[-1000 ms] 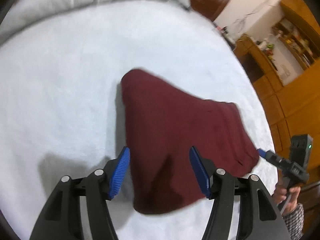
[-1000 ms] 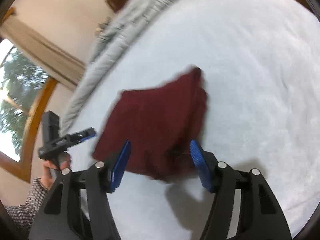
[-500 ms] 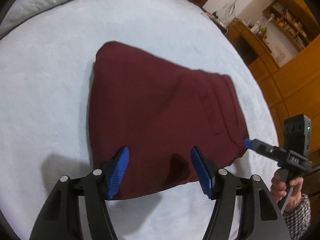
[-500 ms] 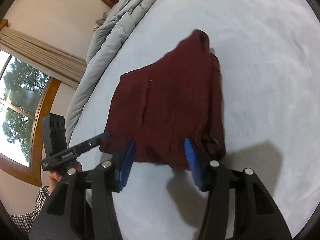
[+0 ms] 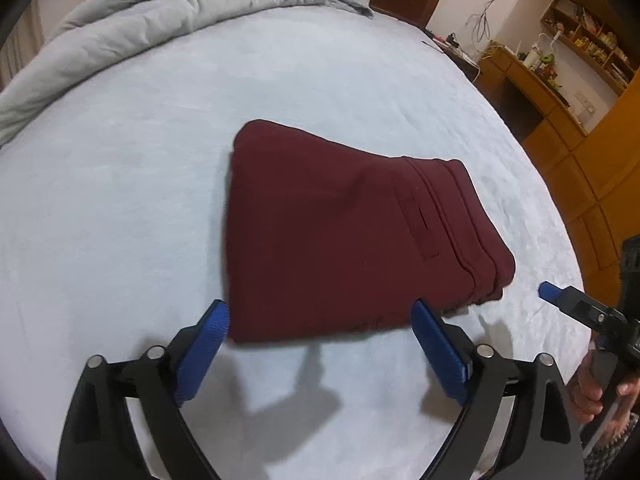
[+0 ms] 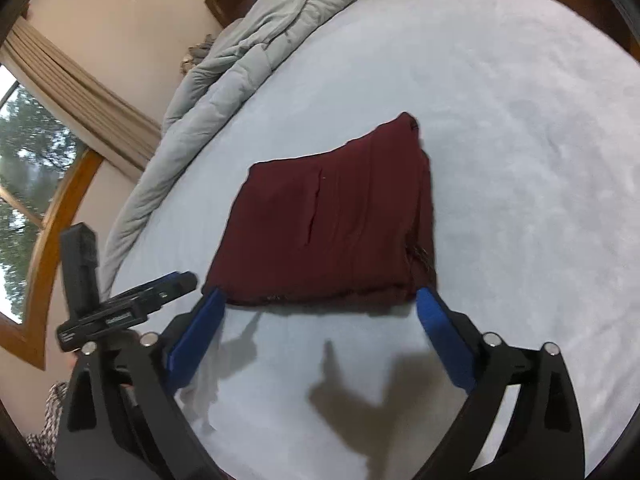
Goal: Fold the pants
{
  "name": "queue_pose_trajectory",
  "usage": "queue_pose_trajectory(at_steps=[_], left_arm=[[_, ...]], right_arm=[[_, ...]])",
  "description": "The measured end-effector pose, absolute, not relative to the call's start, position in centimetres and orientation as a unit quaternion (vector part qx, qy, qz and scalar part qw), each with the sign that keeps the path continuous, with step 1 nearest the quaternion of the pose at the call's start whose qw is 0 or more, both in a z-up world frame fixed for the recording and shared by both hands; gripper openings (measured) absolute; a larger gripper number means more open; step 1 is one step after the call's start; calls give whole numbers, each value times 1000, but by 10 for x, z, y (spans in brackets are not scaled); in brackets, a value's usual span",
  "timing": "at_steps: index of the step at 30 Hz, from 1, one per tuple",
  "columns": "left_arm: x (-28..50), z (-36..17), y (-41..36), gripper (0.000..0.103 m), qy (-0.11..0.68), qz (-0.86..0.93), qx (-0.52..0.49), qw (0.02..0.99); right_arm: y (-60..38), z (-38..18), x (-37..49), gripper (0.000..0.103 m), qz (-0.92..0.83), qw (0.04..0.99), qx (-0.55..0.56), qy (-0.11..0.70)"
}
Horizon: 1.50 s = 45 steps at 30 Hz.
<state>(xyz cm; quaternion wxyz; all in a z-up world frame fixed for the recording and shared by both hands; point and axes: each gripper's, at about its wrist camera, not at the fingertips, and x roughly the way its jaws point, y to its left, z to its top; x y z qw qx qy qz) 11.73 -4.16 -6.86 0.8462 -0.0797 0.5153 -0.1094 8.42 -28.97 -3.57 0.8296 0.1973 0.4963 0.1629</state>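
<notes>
Lying folded into a compact maroon rectangle mid-bed (image 5: 120, 128), pants (image 5: 340, 236) apparently finished, with left gripper (image 5: 320, 344) and right gripper (image 6: 320, 332) both spread wide, empty, hovering just beside the near edge; little left beyond perhaps smoothing.

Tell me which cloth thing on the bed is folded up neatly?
The dark red pants, a flat rectangle mid-bed. The grey quilted comforter lies rumpled at the bed's far edge.

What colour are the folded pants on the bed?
Dark maroon, plain with no pattern. The pants show best in the left wrist view.
</notes>
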Motion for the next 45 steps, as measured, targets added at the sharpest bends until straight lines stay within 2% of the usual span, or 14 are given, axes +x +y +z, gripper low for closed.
queue_pose_trajectory(at_steps=[4,23,45], left_arm=[[99,-56,-44,99,509,-99,-59,853],[33,-12,-39,99,494,-85,-43,864],[19,13,-47,99,475,-70,-28,877]], right_arm=[[-282,-26,67,100,128,840,174,498],[-249,3,20,100,56,851,81,516],[-239,16,18,100,19,852,44,521]])
